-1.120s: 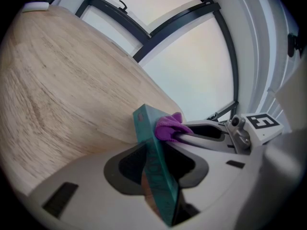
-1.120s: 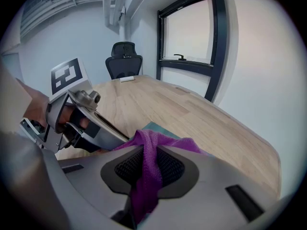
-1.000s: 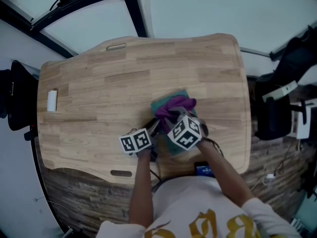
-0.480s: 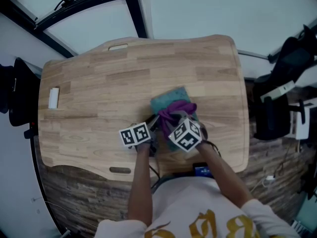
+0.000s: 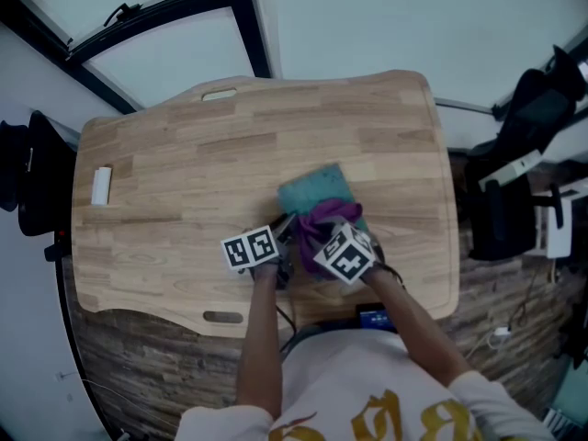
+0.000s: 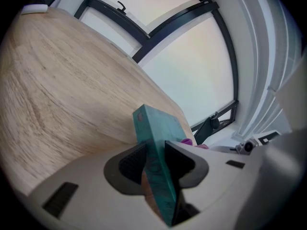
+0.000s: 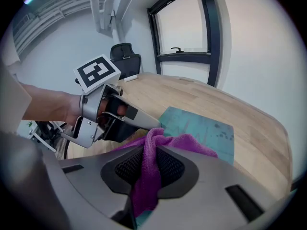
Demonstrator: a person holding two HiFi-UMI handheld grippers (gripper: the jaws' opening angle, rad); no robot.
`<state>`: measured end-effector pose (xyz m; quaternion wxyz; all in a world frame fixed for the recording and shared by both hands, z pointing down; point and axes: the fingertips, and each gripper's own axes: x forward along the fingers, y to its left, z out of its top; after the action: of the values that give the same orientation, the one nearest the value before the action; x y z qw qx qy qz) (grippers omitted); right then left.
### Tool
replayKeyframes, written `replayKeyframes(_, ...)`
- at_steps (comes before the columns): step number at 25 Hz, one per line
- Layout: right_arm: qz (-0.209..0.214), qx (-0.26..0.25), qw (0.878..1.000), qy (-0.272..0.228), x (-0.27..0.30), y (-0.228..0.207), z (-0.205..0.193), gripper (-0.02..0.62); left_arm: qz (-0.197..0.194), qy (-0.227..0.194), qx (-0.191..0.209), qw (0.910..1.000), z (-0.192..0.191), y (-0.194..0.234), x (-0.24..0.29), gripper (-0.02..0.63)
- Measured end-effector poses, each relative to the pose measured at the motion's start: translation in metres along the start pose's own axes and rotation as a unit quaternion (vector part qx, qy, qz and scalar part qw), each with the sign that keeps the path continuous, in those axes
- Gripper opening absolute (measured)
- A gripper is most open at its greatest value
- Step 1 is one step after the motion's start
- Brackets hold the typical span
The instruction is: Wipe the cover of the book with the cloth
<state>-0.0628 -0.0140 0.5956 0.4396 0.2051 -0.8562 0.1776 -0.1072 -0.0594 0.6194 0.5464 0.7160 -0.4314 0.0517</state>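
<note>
Table (image 5: 184,173) is carrying the teal book (image 5: 312,189) flat, toward the person's side. Book's far end is showing more bare cover than a second ago, since the purple cloth (image 5: 325,220) is sliding toward the near end. Right claw (image 7: 148,164) is staying clamped on the cloth, dragging it. Left claw (image 6: 156,158) is pinching the book's edge, steadying it. Judgement: the wiping stroke is progressing.

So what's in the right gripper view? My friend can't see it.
The right gripper has its tongs shut on a purple cloth that rests on a teal book on a wooden table. The left gripper pinches the book's edge; a window and a black chair are behind.
</note>
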Motion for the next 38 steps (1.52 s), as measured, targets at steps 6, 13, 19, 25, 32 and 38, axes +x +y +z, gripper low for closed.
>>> replayKeyframes(6, 0.023, 0.013, 1.0, 0.007, -0.004, 0.011, -0.007, 0.066, 0.001, 0.0, 0.002, 1.0, 0.0, -0.001, 0.0, 0.124)
replayKeyframes(13, 0.026, 0.006, 1.0, -0.004, -0.005, 0.019, -0.006, 0.066, -0.002, 0.001, -0.002, 1.0, 0.0, -0.001, 0.0, 0.124)
replayKeyframes(19, 0.023, 0.0, 1.0, -0.004, -0.008, 0.016, -0.015, 0.066, 0.0, 0.0, 0.002, 1.0, 0.0, 0.0, 0.001, 0.124)
replayKeyframes(25, 0.018, 0.013, 1.0, 0.004, -0.015, 0.004, -0.025, 0.066, 0.0, -0.001, 0.0, 1.0, 0.001, 0.0, 0.001, 0.124)
replayKeyframes(32, 0.003, 0.048, 0.999, -0.004, -0.027, -0.009, -0.035, 0.066, 0.001, -0.001, 0.004, 1.0, -0.001, 0.001, 0.001, 0.124)
replayKeyframes(38, -0.017, 0.072, 0.997, -0.003, -0.033, -0.015, -0.042, 0.066, 0.006, -0.004, 0.007, 0.9999, 0.0, 0.004, -0.001, 0.124)
